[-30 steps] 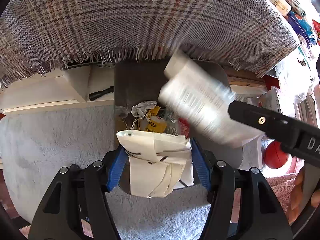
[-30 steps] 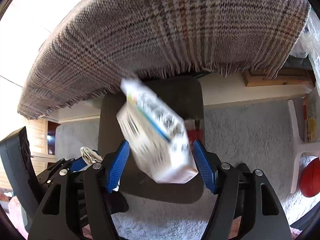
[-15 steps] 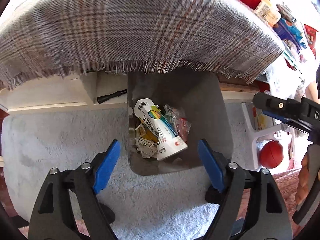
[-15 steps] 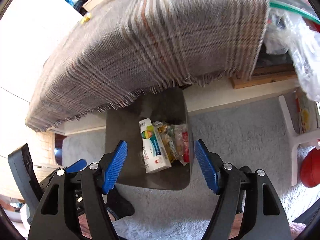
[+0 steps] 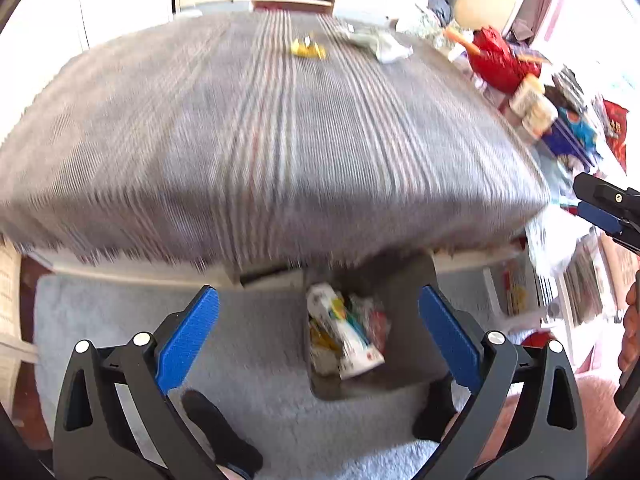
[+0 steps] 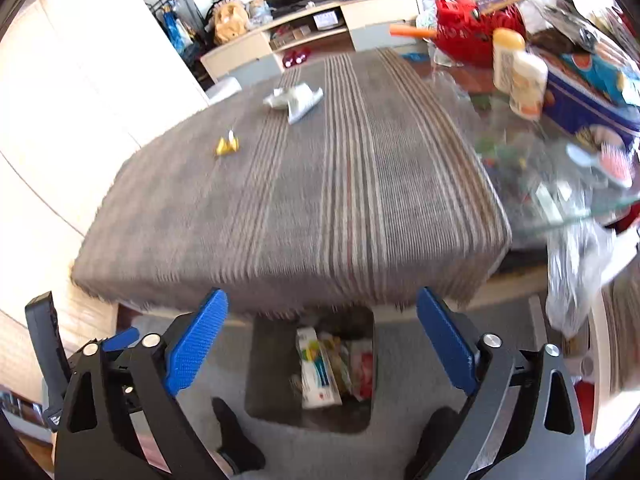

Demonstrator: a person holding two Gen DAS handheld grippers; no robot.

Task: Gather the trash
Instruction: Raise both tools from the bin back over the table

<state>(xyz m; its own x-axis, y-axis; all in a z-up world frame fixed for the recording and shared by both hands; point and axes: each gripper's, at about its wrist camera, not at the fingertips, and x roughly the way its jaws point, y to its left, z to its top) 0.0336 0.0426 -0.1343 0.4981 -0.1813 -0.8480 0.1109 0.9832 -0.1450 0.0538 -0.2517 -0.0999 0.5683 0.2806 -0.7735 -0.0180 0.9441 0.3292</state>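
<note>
A dark grey bin [image 5: 412, 344] [image 6: 268, 364] stands on the carpet under the table's near edge. Inside lie a white carton [image 5: 352, 344] [image 6: 316, 376] and several wrappers. High above it, my left gripper [image 5: 319, 334] is opening wide with nothing between its blue pads. My right gripper [image 6: 322, 344] is opening wide too, and holds nothing. On the plaid-covered table [image 5: 260, 140] [image 6: 320, 200] a yellow wrapper [image 5: 307, 48] [image 6: 227, 145] and crumpled white paper [image 5: 380, 42] [image 6: 294, 98] lie toward the far side.
Bottles [image 6: 520, 72], a red bag [image 6: 468, 28] and boxes crowd the glass surface on the right. A clear plastic bag [image 6: 580, 272] hangs off its edge. A person's black-socked feet [image 6: 236, 436] stand either side of the bin. A low TV cabinet [image 6: 304, 36] stands beyond the table.
Both grippers let go of their trash, which fell into the bin. Both then opened wider and rose, so the tabletop has come into view.
</note>
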